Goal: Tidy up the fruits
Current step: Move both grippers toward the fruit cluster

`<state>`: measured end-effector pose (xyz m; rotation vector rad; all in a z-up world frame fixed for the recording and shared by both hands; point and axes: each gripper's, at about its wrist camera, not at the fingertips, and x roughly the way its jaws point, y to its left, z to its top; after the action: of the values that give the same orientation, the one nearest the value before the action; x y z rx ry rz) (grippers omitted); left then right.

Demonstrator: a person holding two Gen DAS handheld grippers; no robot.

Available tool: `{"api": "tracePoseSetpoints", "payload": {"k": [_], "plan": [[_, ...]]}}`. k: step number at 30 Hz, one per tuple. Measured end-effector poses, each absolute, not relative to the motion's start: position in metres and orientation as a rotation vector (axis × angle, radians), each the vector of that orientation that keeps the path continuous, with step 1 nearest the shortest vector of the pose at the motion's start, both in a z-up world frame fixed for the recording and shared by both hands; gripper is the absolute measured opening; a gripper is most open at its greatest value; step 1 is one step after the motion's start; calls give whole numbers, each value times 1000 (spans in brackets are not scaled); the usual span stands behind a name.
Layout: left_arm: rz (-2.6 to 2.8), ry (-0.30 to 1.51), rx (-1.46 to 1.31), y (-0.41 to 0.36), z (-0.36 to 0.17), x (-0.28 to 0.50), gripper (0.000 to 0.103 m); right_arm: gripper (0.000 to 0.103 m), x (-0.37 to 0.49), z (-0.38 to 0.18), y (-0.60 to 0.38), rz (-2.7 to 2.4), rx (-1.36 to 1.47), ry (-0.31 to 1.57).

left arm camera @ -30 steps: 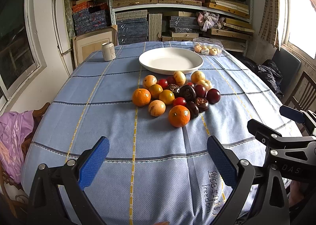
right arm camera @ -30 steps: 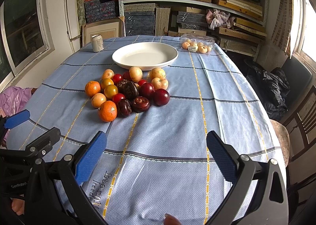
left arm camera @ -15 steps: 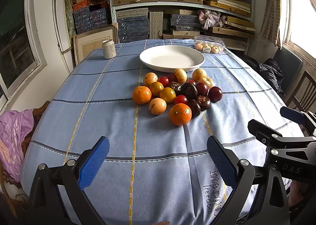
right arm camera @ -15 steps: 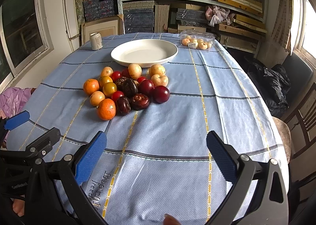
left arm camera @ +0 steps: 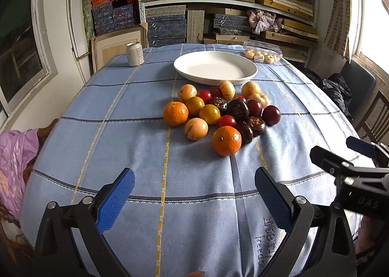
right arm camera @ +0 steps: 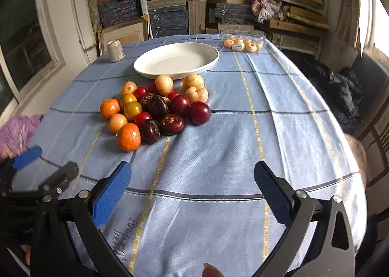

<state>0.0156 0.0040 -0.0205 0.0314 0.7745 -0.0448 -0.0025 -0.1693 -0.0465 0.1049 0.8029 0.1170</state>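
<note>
- Fruits (left arm camera: pixel 220 112) in one tight heap mid-table on the blue checked cloth (left arm camera: pixel 136 155), just in front of the white dish (left arm camera: pixel 215 67); none in the dish.
- Far left of the cloth: a can (left arm camera: pixel 135 54), upright, label too small to read.
- Heap, left to right: two oranges (left arm camera: pixel 175 113) on the near-left edge, yellow and pale fruits, small red ones, dark purple ones at right. Several middle pieces half hidden behind others; kinds hard to tell.
- Far right corner: clear plastic box (right arm camera: pixel 243 41) of pale round fruits, lid shut, count unclear.
- Print on the cloth's near edge partly cut off, not legible.
- Left claw (left arm camera: pixel 193 199): jaws spread wide, nothing between the blue pads, above bare cloth, well short of the heap.
- Right claw (right arm camera: pixel 190 198): likewise wide apart, holding nothing, touching nothing.
</note>
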Motion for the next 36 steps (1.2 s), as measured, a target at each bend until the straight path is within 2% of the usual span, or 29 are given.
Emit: {"api": "tracePoseSetpoints", "payload": {"k": [13, 16, 19, 22, 27, 34, 36], "plan": [[-107, 939, -2, 6, -60, -7, 100, 99, -20, -87, -165, 248, 359, 913], [-197, 976, -47, 8, -60, -1, 100, 99, -27, -92, -166, 304, 427, 933], [-404, 1100, -184, 11, -71, 15, 100, 99, -24, -91, -164, 374, 461, 954], [-308, 1100, -176, 21, -74, 27, 100, 99, -12, -92, -158, 491, 482, 985], [-160, 966, -7, 26, -57, 52, 100, 99, 13, -66, -168, 456, 278, 810], [-10, 893, 153, 40, -45, 102, 100, 99, 82, -69, -181, 321, 22, 863], [-2, 884, 146, 45, -46, 114, 100, 95, 95, -71, -184, 286, -14, 845]]}}
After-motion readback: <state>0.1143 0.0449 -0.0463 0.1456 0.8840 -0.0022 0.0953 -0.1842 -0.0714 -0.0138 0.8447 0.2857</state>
